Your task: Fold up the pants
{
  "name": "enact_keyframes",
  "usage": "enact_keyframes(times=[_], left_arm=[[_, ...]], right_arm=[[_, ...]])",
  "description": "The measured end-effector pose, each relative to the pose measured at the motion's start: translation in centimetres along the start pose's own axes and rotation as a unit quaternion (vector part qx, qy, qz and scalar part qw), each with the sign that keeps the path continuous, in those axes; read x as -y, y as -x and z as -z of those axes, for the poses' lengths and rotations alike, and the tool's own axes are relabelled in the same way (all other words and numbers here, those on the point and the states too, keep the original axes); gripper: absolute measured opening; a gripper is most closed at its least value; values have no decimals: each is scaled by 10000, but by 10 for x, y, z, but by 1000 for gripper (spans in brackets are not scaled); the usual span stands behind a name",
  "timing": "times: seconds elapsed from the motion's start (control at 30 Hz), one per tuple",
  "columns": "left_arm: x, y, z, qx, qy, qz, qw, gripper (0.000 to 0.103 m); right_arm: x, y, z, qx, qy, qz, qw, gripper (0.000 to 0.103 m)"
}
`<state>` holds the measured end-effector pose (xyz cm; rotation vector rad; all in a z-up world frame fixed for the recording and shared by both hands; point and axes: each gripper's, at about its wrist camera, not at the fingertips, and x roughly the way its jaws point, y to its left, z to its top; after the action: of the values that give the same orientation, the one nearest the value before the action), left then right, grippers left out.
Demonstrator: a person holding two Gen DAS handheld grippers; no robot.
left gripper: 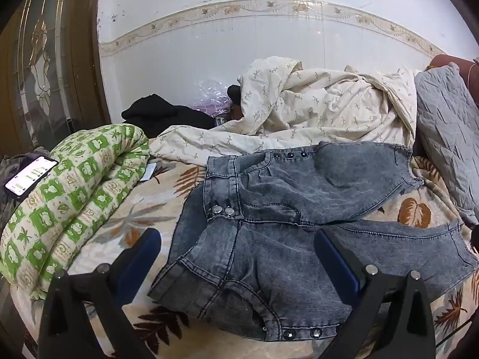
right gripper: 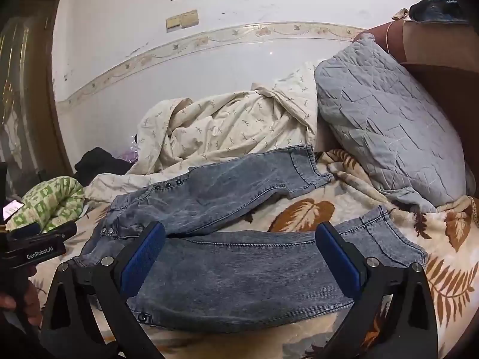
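Grey washed denim pants [left gripper: 287,209] lie spread on a leaf-print blanket [left gripper: 143,212], waist to the left, both legs running right and apart. My left gripper [left gripper: 236,257] is open and empty, hovering over the waist and near leg. In the right wrist view the pants [right gripper: 239,275] lie the same way. My right gripper [right gripper: 239,251] is open and empty over the near leg. The left gripper's body [right gripper: 39,245] shows at the left edge of that view.
A rolled green-patterned quilt [left gripper: 74,194] with a lit phone [left gripper: 30,176] lies left. A crumpled cream duvet [left gripper: 314,107] lies behind the pants. A grey quilted pillow [right gripper: 389,119] leans on the headboard at right. Black clothing [left gripper: 167,113] lies by the wall.
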<state>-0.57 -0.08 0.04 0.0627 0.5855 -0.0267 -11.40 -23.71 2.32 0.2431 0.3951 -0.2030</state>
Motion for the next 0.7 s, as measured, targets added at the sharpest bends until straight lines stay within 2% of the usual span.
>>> enact_keyframes(times=[0.7], left_arm=[[-21,-3,-8,50,110,-152,9998,103]], right_arm=[[6,-2,-1,-76,-145,-71,9998,102]])
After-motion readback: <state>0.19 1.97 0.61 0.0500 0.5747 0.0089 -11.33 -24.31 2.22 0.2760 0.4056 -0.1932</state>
